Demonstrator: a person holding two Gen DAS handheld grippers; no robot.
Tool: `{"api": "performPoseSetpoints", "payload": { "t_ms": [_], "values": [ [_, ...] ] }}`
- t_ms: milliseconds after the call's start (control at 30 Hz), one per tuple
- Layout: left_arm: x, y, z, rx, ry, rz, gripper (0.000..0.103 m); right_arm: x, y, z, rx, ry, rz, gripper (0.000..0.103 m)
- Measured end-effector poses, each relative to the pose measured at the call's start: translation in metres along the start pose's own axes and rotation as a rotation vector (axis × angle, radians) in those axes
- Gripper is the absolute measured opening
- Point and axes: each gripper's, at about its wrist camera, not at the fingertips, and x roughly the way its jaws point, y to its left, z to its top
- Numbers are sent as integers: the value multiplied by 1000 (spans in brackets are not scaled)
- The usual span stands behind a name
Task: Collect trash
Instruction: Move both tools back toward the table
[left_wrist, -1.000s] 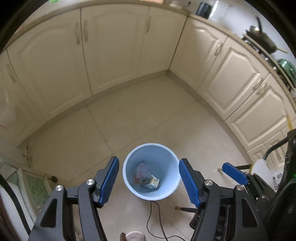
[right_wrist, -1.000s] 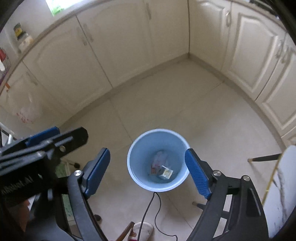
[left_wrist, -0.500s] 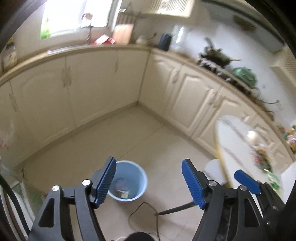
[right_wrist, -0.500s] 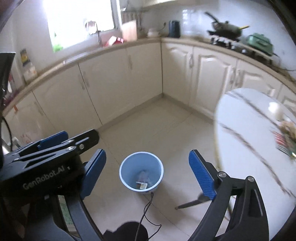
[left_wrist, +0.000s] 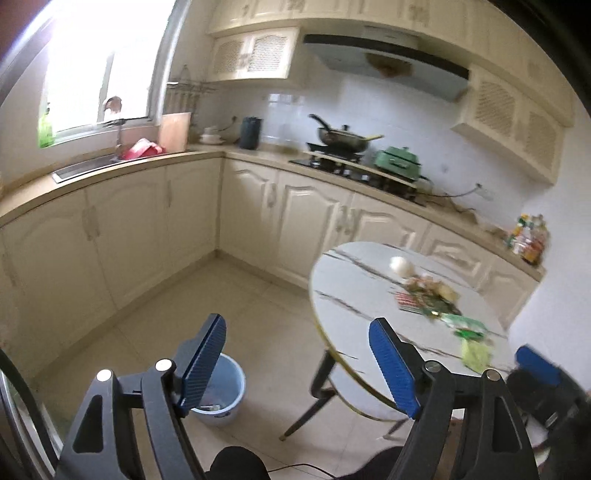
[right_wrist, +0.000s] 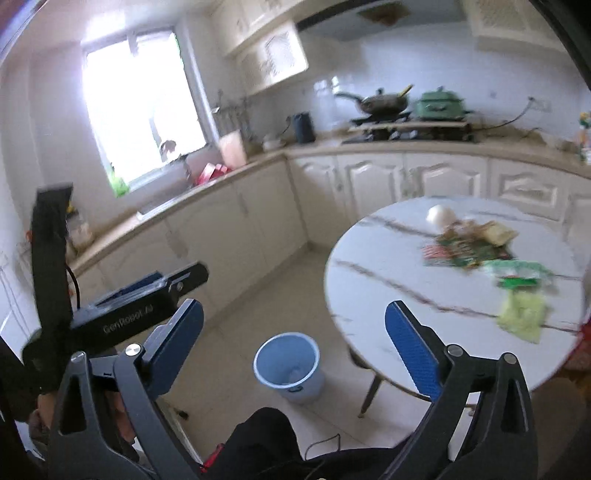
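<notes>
Cream cabinets run along two walls of the kitchen under a counter that carries a sink, a wok on the stove and a green pot. The round marble desk stands on dark legs near the corner of the cabinets, on the tiled floor. The blue bin sits on the floor just beside the desk's edge, upright, with a few scraps lying at its bottom; in the left view the bin is partly hidden behind one finger. The trash lies on the desk top, well apart from the bin: a blurred heap of red, green and tan wrappers, a yellow-green wrapper nearer the desk's rim, and a pale ball at the far side of the heap. The left gripper hangs in the air over the floor and desk edge, its blue-padded fingers spread and opening further, with nothing between them. The right gripper is also held in the air above the bin and desk edge, its fingers spread wide and opening, likewise empty. The left gripper's body shows at the left of the right view, and dark clothing fills the bottom of both views.
</notes>
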Motion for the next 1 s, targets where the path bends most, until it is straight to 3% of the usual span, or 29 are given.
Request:
{"api": "performPoseSetpoints", "payload": {
  "t_ms": [300, 433, 500, 633, 833, 1000],
  "values": [
    [-54, 0, -8, 60, -62, -43, 77, -134, -51, 25, 46, -157, -68, 103],
    [-40, -13, -13, 85, -34, -65, 77, -166, -79, 30, 41, -199, -178, 103],
    [-14, -28, 0, 100, -13, -79, 77, -172, -95, 30, 69, -211, -213, 103],
    [30, -54, 18, 134, 25, -104, 77, -171, -133, 30, 97, -219, -292, 103],
    [110, -97, 46, 197, 75, -104, 77, -126, -197, 30, 90, -123, -476, 103],
    [183, -129, 58, 231, 150, -121, 77, -54, -247, 20, 92, 2, -448, 103]
  ]
}}
